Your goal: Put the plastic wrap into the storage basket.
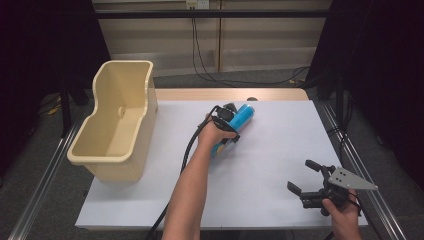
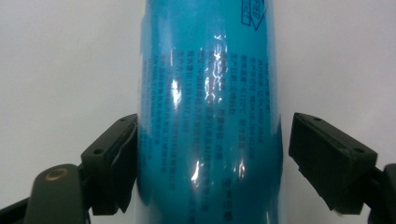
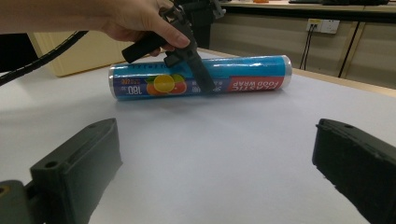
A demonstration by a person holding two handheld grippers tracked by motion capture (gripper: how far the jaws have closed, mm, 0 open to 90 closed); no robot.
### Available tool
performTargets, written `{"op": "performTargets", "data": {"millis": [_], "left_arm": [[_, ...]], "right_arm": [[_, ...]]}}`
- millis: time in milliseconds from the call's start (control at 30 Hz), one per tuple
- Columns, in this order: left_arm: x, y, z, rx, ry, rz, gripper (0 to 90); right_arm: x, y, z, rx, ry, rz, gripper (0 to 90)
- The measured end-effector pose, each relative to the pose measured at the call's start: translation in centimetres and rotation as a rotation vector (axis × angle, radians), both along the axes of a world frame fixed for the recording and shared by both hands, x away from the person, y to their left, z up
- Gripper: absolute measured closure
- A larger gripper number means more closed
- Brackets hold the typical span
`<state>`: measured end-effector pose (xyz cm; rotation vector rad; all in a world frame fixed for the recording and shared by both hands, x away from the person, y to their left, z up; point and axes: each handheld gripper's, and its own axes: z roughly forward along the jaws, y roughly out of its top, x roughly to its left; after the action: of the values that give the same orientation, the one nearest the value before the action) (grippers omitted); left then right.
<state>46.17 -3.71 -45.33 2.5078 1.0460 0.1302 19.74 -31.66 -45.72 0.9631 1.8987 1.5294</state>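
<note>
A blue roll of plastic food wrap (image 1: 243,115) lies on its side on the white table cover, near the middle toward the far edge. My left gripper (image 1: 227,131) comes down over it, one jaw on each side. In the left gripper view the roll (image 2: 210,70) runs up between the jaws; the left pad (image 2: 112,163) touches it and the right pad (image 2: 327,158) stands a little off it. The right gripper view shows the roll (image 3: 247,74) with that gripper's finger across its front. My right gripper (image 1: 301,175) rests open at the near right, nothing between its jaws (image 3: 215,158).
A cream plastic bin (image 1: 145,115), empty, stands at the left edge of the white cover (image 1: 280,145). Black cables trail from the left gripper along the forearm. Metal rails run along both sides of the table.
</note>
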Motion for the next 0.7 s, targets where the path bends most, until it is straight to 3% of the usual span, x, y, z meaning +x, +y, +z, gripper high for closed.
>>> {"op": "performTargets", "data": {"millis": [100, 233, 367, 467, 567, 700], "left_arm": [[0.1, 0.1, 0.2, 0.008, -0.006, 0.022, 31.3], [0.1, 0.0, 0.2, 0.018, 0.000, 0.020, 31.8], [-0.2, 0.2, 0.6, 0.057, 0.042, 0.023, 32.0], [-0.4, 0.6, 0.7, 0.060, 0.057, 0.024, 32.1], [-0.8, 1.9, 0.8, 0.050, 0.078, 0.038, 32.1], [-1.1, 3.0, 1.3, 0.053, 0.078, 0.051, 32.1]], "right_arm": [[0.0, 0.0, 0.0, 0.001, 0.000, 0.000, 1.0], [0.0, 0.0, 0.0, 0.000, 0.000, 0.001, 1.0], [0.0, -0.1, -0.1, 0.005, 0.005, 0.000, 1.0], [0.1, -0.1, -0.1, 0.003, 0.002, -0.001, 1.0], [0.0, 0.0, -0.1, 0.005, 0.004, -0.001, 1.0], [0.1, 0.1, -0.1, 0.001, 0.001, 0.003, 1.0]]}}
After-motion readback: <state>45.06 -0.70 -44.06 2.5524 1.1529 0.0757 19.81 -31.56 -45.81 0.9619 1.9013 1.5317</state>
